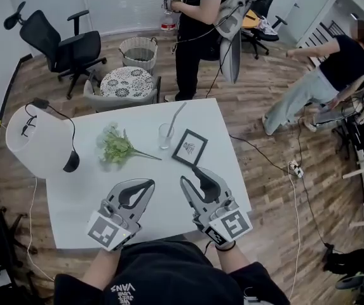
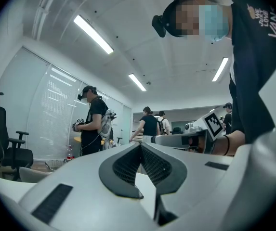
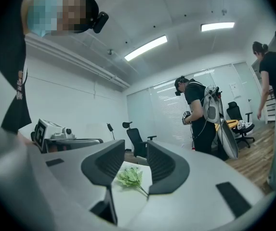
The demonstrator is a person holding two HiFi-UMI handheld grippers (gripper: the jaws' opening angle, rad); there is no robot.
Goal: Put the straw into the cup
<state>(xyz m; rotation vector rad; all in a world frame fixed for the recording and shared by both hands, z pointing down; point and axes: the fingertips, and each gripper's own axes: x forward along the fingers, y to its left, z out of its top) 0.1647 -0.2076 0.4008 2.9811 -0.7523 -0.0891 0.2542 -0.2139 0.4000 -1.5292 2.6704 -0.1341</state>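
The thin pale straw [image 1: 176, 116] stands with its lower end in the clear glass cup [image 1: 165, 137] and leans up toward the far right. The cup sits on the white rectangular table [image 1: 80, 196], between a bunch of green artificial flowers [image 1: 115, 146] and a black-framed picture [image 1: 189, 147]. Your left gripper [image 1: 150, 183] is clenched on nothing. Your right gripper [image 1: 189, 174] stands parted and empty. Both are over the table's near part, well apart from the cup.
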